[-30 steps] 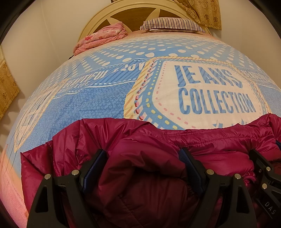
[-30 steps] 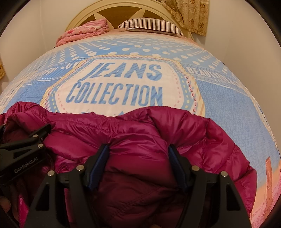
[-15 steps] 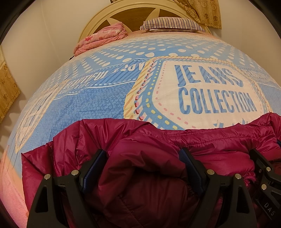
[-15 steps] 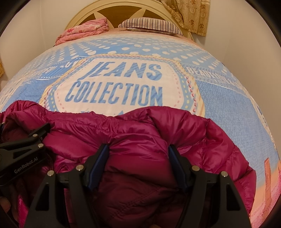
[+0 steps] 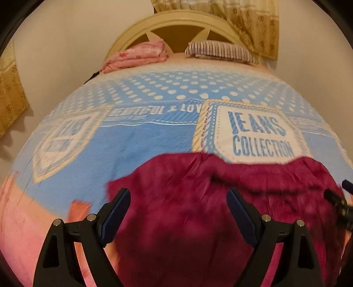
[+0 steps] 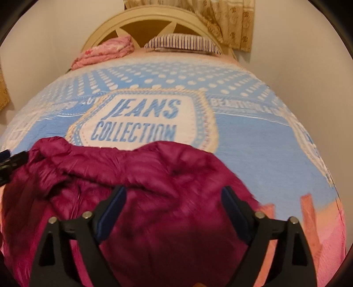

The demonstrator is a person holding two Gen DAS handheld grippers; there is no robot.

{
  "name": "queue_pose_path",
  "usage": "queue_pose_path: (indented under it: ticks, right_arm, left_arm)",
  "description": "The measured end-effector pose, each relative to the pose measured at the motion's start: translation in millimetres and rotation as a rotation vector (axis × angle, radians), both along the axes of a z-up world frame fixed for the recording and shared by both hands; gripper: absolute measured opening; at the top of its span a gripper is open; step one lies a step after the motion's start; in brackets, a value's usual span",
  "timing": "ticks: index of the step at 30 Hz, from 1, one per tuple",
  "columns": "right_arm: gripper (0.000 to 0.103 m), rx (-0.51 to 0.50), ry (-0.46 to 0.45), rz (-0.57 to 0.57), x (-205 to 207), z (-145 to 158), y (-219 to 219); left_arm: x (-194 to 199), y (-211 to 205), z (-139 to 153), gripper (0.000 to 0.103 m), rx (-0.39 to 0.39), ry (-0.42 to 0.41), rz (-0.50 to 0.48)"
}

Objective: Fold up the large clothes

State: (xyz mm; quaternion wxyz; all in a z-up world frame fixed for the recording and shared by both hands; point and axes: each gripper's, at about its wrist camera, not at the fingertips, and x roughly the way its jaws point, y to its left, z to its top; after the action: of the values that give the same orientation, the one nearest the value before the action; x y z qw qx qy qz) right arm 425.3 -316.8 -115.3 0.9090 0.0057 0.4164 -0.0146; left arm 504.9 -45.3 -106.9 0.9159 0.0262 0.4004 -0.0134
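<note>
Your left gripper hangs over the crumpled magenta quilted puffer jacket, fingers spread wide and still widening, gripping nothing. Your right gripper does the same, its fingers opening and clear of the fabric below. The jacket lies bunched in the lower half of both views on the blue "JEANS COLLECTION" bedspread. A striped pillow and a folded pink blanket sit by the cream headboard at the top.
</note>
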Motion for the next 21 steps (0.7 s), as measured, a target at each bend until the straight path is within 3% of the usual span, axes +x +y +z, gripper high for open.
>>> queue_pose_path:
  ticks: [5,10,21]
  right_arm:
    - [0.094,0.069,0.061,0.014,-72,-6,-27]
    - [0.094,0.099,0.098,0.013,-146,-19,-38]
    - [0.094,0.107,0.123,-0.022,-262,-39,-37]
  left_arm:
    - [-87,36,-4,0.089,0.056,0.001,-0.015]
    - [-173,65,-31,0.089,0.108,0.013,0.002]
    - [-256,86,-63,0.089,0.102,0.052,0.016]
